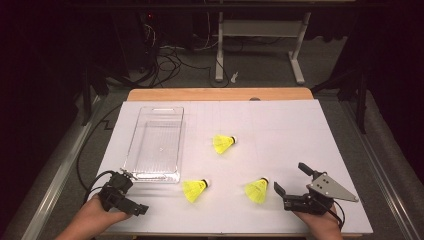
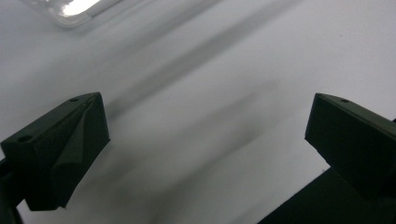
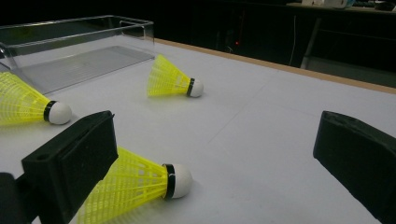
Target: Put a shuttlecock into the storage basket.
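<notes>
The right gripper (image 1: 292,181), jaws wide and empty, is positioned just right of the nearest shuttlecock (image 1: 257,190). Its cork should be centred between them before closing. The left gripper (image 1: 121,192), likewise wide, rests near the clear tray (image 1: 155,142).

Left gripper (image 1: 125,192) jaws spread, right gripper (image 1: 291,177) jaws wide apart

Tray (image 1: 155,142): on the bench (image 1: 280,125), left half.
Far shuttlecock (image 1: 223,143): right of tray, mid-bench.
Near-left shuttlecock (image 1: 194,190): just before tray's near right corner.
Near-right shuttlecock (image 1: 257,190): right of that, beside right hand-held gripper (image 1: 291,179).
Left hand-held gripper (image 1: 131,194): before tray's near left corner.
</notes>
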Motion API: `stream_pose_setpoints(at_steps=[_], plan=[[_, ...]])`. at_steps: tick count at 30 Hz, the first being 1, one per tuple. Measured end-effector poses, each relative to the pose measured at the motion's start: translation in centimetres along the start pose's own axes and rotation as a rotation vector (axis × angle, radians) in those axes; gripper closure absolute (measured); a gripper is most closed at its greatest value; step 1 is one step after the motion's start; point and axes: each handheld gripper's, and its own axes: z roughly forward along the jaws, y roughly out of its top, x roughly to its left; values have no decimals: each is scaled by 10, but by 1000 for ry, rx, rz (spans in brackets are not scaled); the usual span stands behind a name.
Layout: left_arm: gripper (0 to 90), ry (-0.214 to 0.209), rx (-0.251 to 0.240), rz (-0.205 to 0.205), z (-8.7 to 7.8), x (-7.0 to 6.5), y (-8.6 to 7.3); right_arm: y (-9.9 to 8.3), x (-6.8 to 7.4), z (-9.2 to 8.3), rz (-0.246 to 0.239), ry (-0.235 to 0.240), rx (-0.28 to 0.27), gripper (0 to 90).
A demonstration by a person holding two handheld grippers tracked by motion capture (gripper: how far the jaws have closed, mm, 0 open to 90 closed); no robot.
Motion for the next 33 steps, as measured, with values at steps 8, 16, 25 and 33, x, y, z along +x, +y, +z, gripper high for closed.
stream_pose_setpoints(at_steps=[8, 16, 25, 33], plan=[[7, -3, 77, 39, 1, -12, 9, 0, -1, -1, -1, 4, -4, 4], [7, -17, 93, 73, 2, -22, 16, 0, -1, -1, 0, 4, -2, 4], [7, -33, 104, 107, 2, -34, 21, 0, -1, 0, -4, 3, -2, 4], [7, -41, 106, 141, 2, -45, 28, 1, 1, -1, -2, 3, -5, 4]])
